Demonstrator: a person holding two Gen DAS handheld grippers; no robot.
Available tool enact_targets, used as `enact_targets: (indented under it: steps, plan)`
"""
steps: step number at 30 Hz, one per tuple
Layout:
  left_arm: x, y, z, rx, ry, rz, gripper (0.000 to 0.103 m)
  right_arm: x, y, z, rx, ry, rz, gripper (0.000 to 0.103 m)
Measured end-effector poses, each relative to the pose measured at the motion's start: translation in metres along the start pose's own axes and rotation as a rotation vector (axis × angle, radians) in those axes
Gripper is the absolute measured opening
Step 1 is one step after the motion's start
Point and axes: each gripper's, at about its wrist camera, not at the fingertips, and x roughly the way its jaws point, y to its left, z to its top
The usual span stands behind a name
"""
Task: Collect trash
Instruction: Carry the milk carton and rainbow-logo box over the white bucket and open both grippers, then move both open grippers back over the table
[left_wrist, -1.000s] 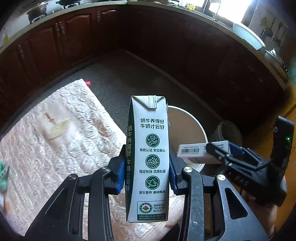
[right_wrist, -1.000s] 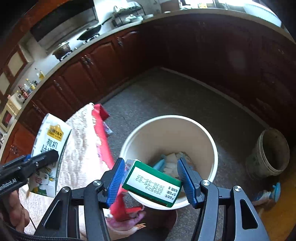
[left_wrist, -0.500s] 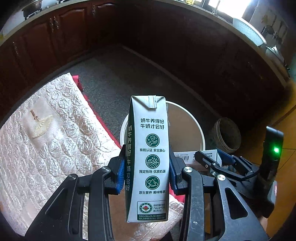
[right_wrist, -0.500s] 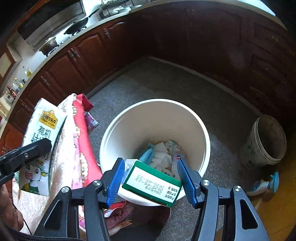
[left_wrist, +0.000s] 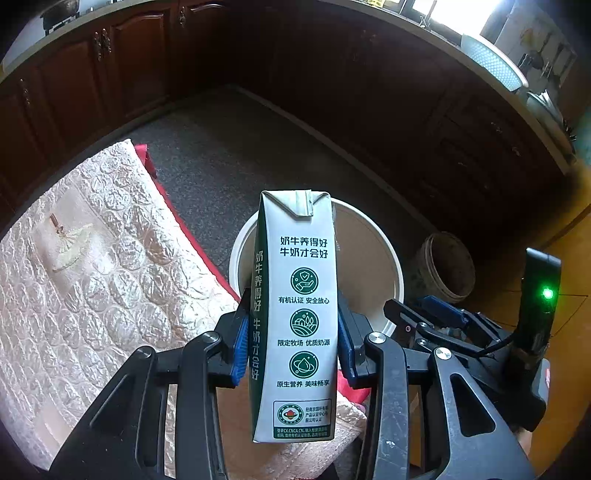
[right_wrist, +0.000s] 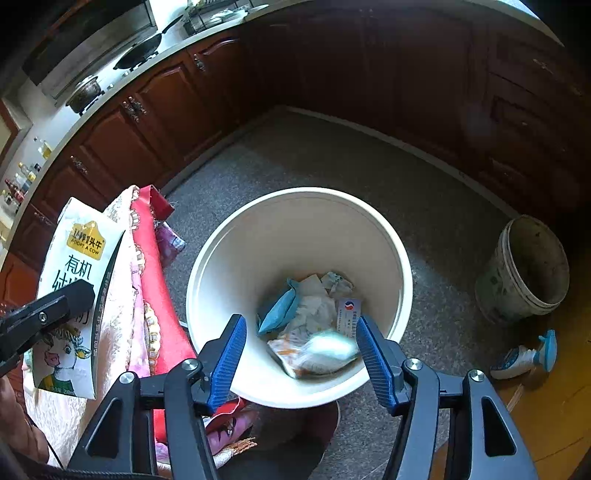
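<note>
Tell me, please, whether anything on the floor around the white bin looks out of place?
Yes: a spray bottle lies tipped on its side on the floor right of the white bin, just below the old dirty bucket. Nothing looks spilled.

A home kitchen is shown. Dark red-brown wooden cabinets (right_wrist: 155, 110) with metal handles are run along the far and right sides under a pale countertop (right_wrist: 74, 122). At far left a stove with a pot (right_wrist: 84, 96) and a frying pan (right_wrist: 142, 50) is seen below a range hood, and bottles (right_wrist: 22, 177) are lined up on the counter. A grey speckled floor (right_wrist: 332, 158) is laid between the cabinets. A white bucket (right_wrist: 399, 258) holding rubbish is set near the middle, an old worn bucket (right_wrist: 524, 273) at right.
</note>
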Motion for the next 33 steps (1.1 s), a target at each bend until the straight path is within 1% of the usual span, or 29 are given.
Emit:
enact_targets:
  steps: [1,2,4,10,14,20,27,33]
  plan:
    - [0.001,0.001,-0.001,-0.001,0.0,-0.003,0.042,-0.001,0.0,0.0,0.001,-0.006,-0.001,0.065]
    - [0.001,0.001,-0.002,-0.004,0.0,-0.011,0.051,-0.003,0.0,-0.001,0.002,-0.01,-0.002,0.068]
    - [0.0,0.003,-0.003,-0.014,-0.004,-0.031,0.056,-0.004,0.0,-0.002,0.006,-0.009,-0.002,0.068]
    - [-0.004,0.006,-0.006,-0.009,-0.012,-0.012,0.057,-0.008,-0.002,-0.003,0.026,-0.011,-0.003,0.069]
    - [-0.012,0.01,-0.011,-0.014,-0.026,0.001,0.057,-0.01,0.003,-0.004,0.016,-0.01,-0.003,0.069]
    - [-0.032,0.022,-0.021,-0.017,-0.066,0.053,0.056,-0.016,0.018,-0.008,-0.01,-0.014,0.01,0.07]
    - [-0.059,0.05,-0.038,-0.054,-0.109,0.125,0.057,-0.027,0.052,-0.011,-0.069,-0.031,0.036,0.071]
    - [-0.083,0.09,-0.058,-0.099,-0.141,0.192,0.057,-0.034,0.094,-0.014,-0.143,-0.042,0.072,0.074]
